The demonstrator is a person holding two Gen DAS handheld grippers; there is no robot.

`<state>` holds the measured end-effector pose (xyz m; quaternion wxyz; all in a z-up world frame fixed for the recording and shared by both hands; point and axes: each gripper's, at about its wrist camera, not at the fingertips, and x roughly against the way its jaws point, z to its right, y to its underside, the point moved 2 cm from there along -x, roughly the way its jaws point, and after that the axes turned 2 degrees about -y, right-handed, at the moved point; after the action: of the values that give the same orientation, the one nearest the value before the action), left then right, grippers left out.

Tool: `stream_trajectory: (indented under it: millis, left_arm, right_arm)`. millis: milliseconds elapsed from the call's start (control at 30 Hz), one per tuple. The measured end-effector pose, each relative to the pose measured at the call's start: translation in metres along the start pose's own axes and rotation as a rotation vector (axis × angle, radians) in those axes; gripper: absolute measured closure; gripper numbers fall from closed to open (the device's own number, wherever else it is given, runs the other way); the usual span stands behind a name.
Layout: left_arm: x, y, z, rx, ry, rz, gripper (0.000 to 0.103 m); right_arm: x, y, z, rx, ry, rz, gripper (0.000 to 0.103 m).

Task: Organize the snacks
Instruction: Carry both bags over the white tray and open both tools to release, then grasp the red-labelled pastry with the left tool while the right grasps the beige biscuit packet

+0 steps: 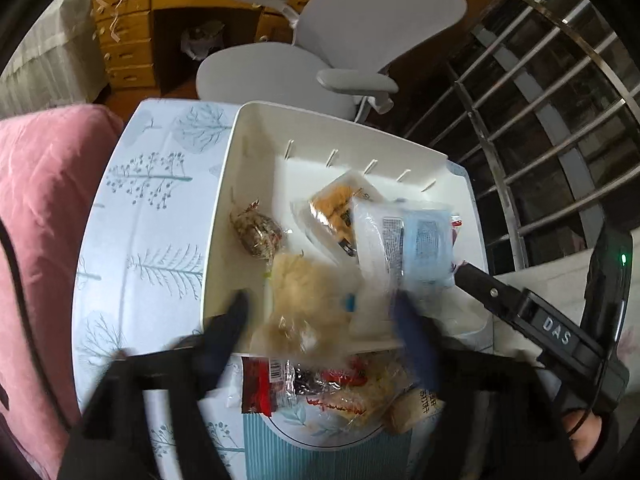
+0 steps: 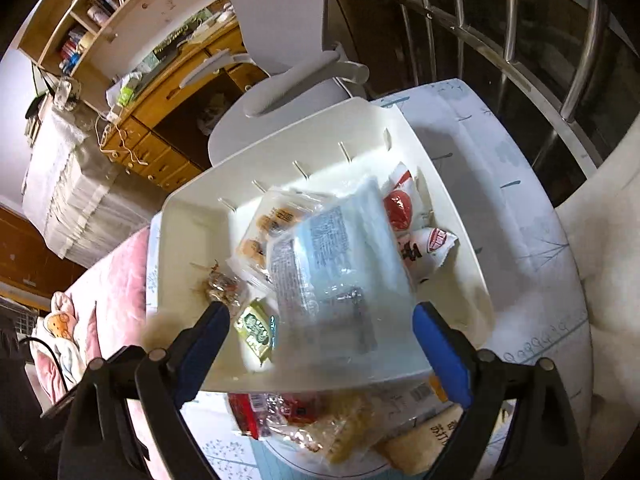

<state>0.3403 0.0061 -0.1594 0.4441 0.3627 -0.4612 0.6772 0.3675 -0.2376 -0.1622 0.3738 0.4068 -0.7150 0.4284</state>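
Done: several snack packets (image 2: pixel 344 248) already laid in white bin (image 2: pixel 200 216), ahead of both tongs.
Left: loose packets (image 2: pixel 304 420) beneath them.
Tongs: left gripper (image 1: pixel 320 312) and right gripper (image 2: pixel 320 320) spread wide, nothing clamped.

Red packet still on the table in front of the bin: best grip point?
Take the red packet by its free left end, coming from above-left with the left gripper. It lies flat on the table; its right end is tucked under clear wrappers, so only the left edge is clear.

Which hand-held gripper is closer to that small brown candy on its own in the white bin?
Left. The left hand-held gripper hangs open over the bin's near edge, close by the brown candy. The right hand-held gripper reaches in from the far side.
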Motion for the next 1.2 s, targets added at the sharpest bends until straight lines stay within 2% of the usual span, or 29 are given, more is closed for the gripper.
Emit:
stream_trajectory:
  millis: [167,433,800,1200]
  left_arm:
    - [-0.004,0.003,0.002,-0.005,-0.004,-0.024,0.019]
    - [0.009,0.027,0.016,-0.043,-0.012,-0.042,0.019]
    - [0.028,0.062,0.039,-0.085,-0.005,-0.045,0.019]
    - [0.012,0.101,0.058,-0.108,-0.026,-0.053,0.019]
  right_arm:
    - [0.000,-0.001,0.014,-0.051,-0.026,-0.001,0.010]
    - [0.025,0.007,0.031,-0.080,-0.054,0.038,0.010]
    - [0.062,0.041,0.054,-0.024,-0.083,0.088,0.010]
    - [0.053,0.089,0.112,-0.166,-0.081,-0.028,0.010]
